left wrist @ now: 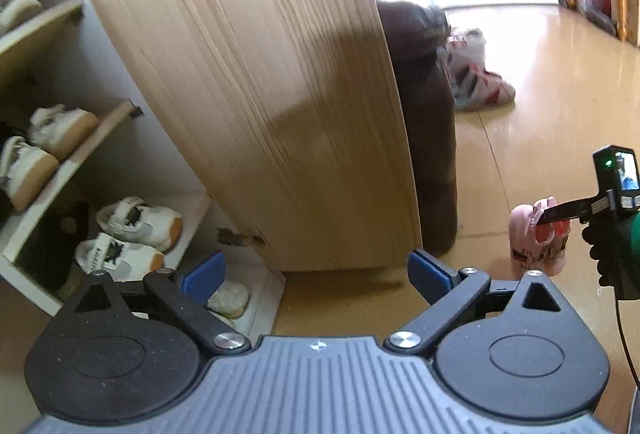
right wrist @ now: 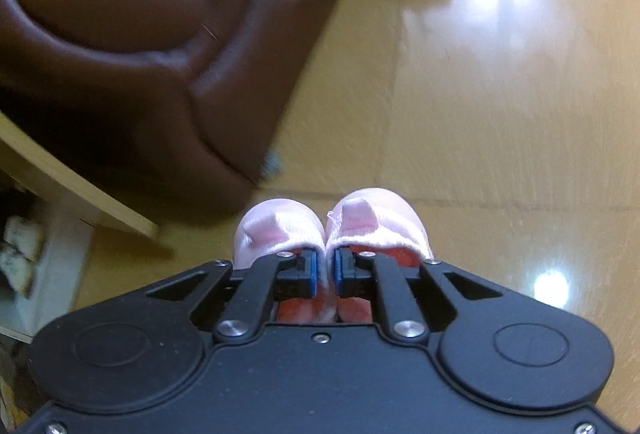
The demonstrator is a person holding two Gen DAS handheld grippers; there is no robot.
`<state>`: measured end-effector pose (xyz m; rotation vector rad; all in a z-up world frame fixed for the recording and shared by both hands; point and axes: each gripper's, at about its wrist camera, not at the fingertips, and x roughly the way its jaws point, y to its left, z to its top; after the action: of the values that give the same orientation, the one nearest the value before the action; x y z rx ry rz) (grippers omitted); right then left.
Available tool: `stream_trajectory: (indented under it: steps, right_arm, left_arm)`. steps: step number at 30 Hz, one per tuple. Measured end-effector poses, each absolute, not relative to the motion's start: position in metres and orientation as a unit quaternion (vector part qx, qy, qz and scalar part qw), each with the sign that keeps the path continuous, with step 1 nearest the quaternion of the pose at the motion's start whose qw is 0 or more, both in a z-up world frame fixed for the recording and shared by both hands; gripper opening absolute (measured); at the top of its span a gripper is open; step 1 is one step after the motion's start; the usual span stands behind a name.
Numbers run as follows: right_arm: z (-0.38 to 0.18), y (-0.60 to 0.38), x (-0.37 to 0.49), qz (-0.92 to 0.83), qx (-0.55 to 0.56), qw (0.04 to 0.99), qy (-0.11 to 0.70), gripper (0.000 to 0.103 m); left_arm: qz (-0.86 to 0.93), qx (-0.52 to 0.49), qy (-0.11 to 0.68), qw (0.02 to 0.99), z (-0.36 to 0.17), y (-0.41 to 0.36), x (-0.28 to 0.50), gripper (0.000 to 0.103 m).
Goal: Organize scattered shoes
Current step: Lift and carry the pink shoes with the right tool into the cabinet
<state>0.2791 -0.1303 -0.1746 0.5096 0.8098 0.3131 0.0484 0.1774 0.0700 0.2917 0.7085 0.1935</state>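
Shoe cabinet point(left wrist: 120, 161) ahead-left of my left gripper point(left wrist: 316, 274), wooden door point(left wrist: 248, 73) swung open. Inside: white sneakers point(left wrist: 132, 234) paired on bottom level, more white sneakers point(left wrist: 40, 149) on slanted shelf above, another pair barely visible on top shelf. My left gripper spread wide, empty, touching nothing. My right gripper point(right wrist: 325, 270) nearly shut, blue pads point(right wrist: 308, 272) pinching inner edges of pink slippers point(right wrist: 332, 226), pair side by side, toes pointing away. Brown sofa point(right wrist: 120, 33) ahead-left of right gripper. Wood floor point(right wrist: 500, 113) below.
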Motion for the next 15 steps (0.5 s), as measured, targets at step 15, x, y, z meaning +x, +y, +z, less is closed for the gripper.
stream_trajectory:
  steps: [15]
  right_arm:
    - [0.054,-0.154,0.210,0.263,0.217,0.925,0.170,0.009]
  left_arm:
    - [0.126,0.066,0.217,0.966,0.133,0.195,-0.004,0.098]
